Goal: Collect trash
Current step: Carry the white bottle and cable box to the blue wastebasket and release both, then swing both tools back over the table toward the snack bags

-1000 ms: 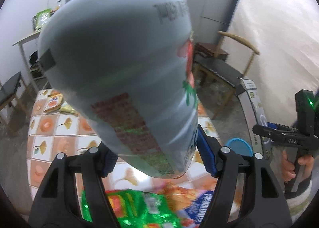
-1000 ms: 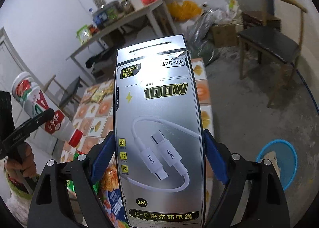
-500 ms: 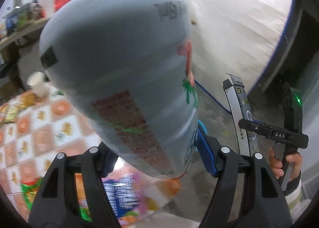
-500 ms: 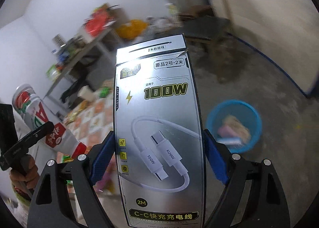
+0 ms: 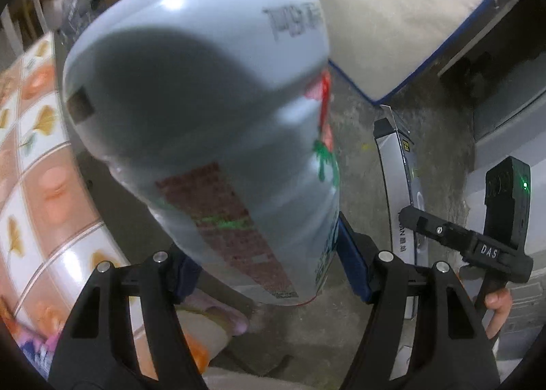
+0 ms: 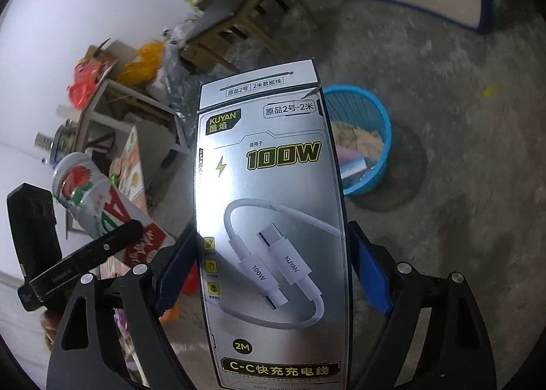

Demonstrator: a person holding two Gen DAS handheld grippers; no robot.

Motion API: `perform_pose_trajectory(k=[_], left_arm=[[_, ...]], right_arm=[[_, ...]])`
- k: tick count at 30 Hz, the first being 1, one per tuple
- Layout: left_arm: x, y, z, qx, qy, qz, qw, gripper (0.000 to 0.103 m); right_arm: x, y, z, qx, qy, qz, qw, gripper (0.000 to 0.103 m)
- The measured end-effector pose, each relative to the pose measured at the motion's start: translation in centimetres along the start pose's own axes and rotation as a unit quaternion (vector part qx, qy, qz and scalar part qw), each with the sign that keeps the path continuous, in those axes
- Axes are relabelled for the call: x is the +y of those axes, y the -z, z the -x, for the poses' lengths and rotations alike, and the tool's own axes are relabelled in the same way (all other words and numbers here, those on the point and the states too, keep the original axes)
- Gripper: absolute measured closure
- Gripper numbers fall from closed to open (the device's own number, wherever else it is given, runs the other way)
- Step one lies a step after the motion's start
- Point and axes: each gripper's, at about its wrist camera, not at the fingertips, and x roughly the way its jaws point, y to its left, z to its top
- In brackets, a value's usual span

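Ahead of my right gripper (image 6: 269, 274), clamped on the box (image 6: 273, 219), sits the bin (image 6: 361, 137); my left gripper (image 5: 266, 267), clamped on the bottle (image 5: 204, 117), should release only above it.

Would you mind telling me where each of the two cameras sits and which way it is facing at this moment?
Left wrist: on the left gripper, aimed steeply down at the bottle it grips, table edge and floor; the right gripper and hand show.
Right wrist: on the right gripper, angled down past its cable box towards the blue basket; the left gripper shows.
Shared: both see the bottle, the box and the concrete floor.
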Motion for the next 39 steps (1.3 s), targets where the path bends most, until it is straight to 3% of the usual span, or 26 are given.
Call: perform_pose_trajectory(k=[5, 6, 7, 8, 10, 12, 15, 24, 28, 33, 36, 39], left_arm=[[-0.8, -4.4, -4.8, 0.037, 0.001, 0.006, 0.9993, 0.035], [-0.7, -5.9, -6.6, 0.054, 0.015, 0.009, 0.9984, 0.032], [-0.5, -7.0, -8.0, 0.066, 0.03, 0.01, 0.9973, 0.018], [-0.5, -8.1, -9.7, 0.078, 0.042, 0.015, 0.9959, 0.015], [0.5, -10.3, -12.4, 0.075, 0.015, 0.046, 0.996, 0.015], [1.6, -11.0, -13.5, 0.065, -0.001, 0.071, 0.9953, 0.015], [0.8, -10.0, -14.0, 0.064, 0.022, 0.094, 0.9932, 0.015], [-2.0, -5.9, -8.0, 0.003, 0.037, 0.058, 0.9976, 0.015], [-2.6, -3.6, -2.4, -0.046, 0.039, 0.035, 0.9975, 0.015], [-2.4, 0.1, 3.6, -0.131, 0.033, 0.002, 0.9908, 0.015], [-1.7, 4.2, 8.0, -0.186, 0.005, -0.008, 0.9824, 0.015], [-0.5, 7.9, 11.8, -0.222, -0.027, 0.016, 0.9746, 0.015]], right_arm=[[-0.9, -4.1, -5.0, 0.016, -0.006, -0.024, 1.0, 0.017], [-1.5, -5.3, -6.0, 0.012, -0.001, -0.028, 1.0, 0.016], [-2.2, -7.1, -7.8, 0.004, 0.005, -0.041, 0.999, 0.015], [-3.3, -8.1, -9.1, 0.004, 0.008, -0.05, 0.999, 0.014], [-5.6, -10.3, -13.3, 0.029, 0.02, -0.075, 0.997, 0.012], [-7.6, -10.8, -16.2, 0.05, 0.039, -0.099, 0.993, 0.012], [-10.0, -10.0, -18.5, 0.054, 0.074, -0.121, 0.988, 0.012], [-12.5, -5.7, -16.0, 0.012, 0.064, -0.127, 0.99, 0.012], [-11.3, -4.2, -12.5, -0.02, 0.057, -0.108, 0.992, 0.012], [-6.8, -0.4, -7.4, -0.055, 0.044, -0.048, 0.996, 0.012], [-2.5, 1.7, -5.3, -0.069, 0.044, 0.02, 0.996, 0.012], [2.5, 3.3, -4.0, -0.089, 0.042, 0.094, 0.991, 0.012]])
